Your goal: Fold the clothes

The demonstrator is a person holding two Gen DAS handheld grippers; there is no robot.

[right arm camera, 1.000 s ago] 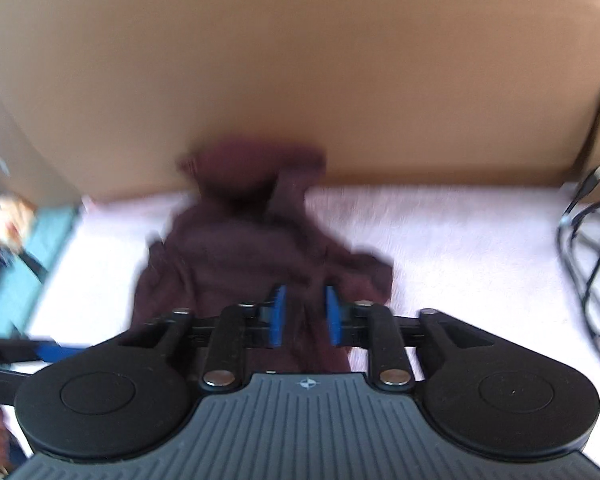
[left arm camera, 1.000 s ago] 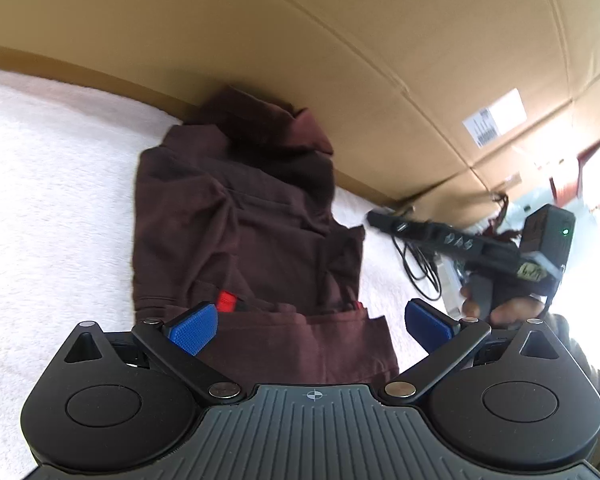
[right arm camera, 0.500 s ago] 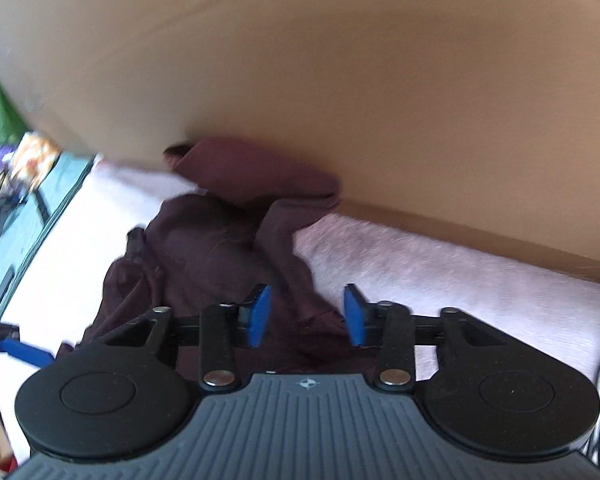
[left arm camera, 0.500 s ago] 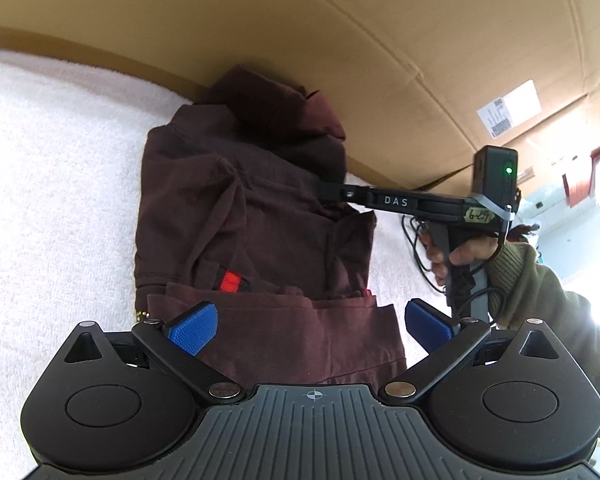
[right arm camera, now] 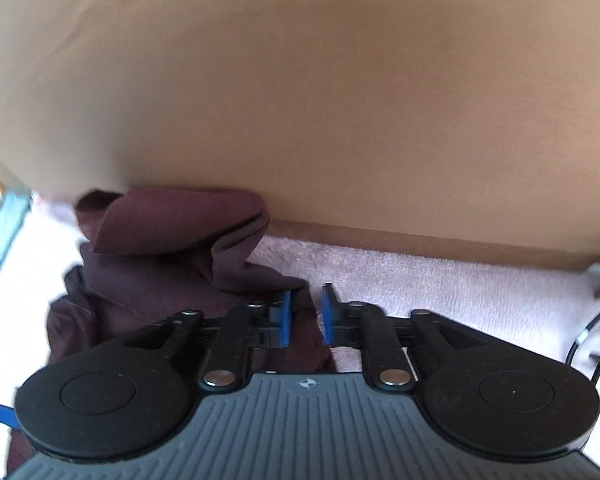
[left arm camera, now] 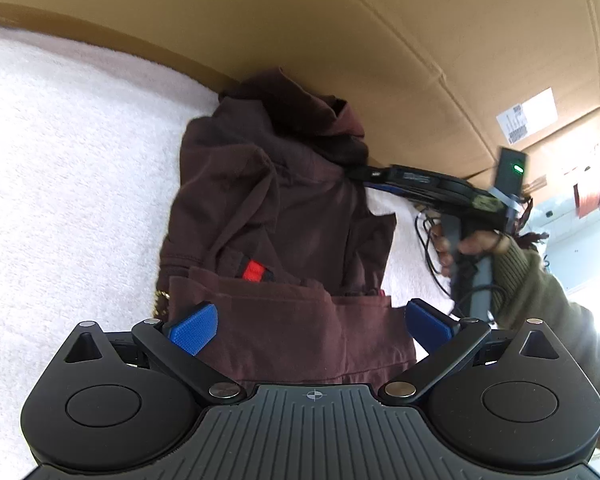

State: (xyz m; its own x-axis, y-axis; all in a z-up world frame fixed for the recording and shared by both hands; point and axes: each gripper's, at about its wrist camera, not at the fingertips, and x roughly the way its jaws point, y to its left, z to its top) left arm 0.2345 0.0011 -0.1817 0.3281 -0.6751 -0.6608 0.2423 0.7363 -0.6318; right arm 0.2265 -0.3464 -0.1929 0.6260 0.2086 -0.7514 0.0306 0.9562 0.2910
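Right gripper [right arm camera: 305, 316] has moved in from 3 o'clock onto the garment's right edge, jaws just reopening, narrowly parted with cloth between them, pads not pressing. Cardboard wall [left arm camera: 380, 40] behind; white towel [left arm camera: 60, 160] underneath. Maroon garment [left arm camera: 268, 208] lies crumpled at centre, reaching 12 o'clock. Left gripper [left arm camera: 310, 320] hovers wide open, tilted down over the near hem. Sleeved hand [left arm camera: 476, 244] grips the handle at 3 o'clock.

The maroon garment [left arm camera: 284, 216] lies crumpled on the white fleecy cover [left arm camera: 60, 168], its far end bunched up against the cardboard wall [left arm camera: 380, 60]. Its near part is folded over into a flatter band with a straight edge, and a small red tab [left arm camera: 254, 270] shows at a seam just behind that band. The cloth is creased, with several overlapping layers.
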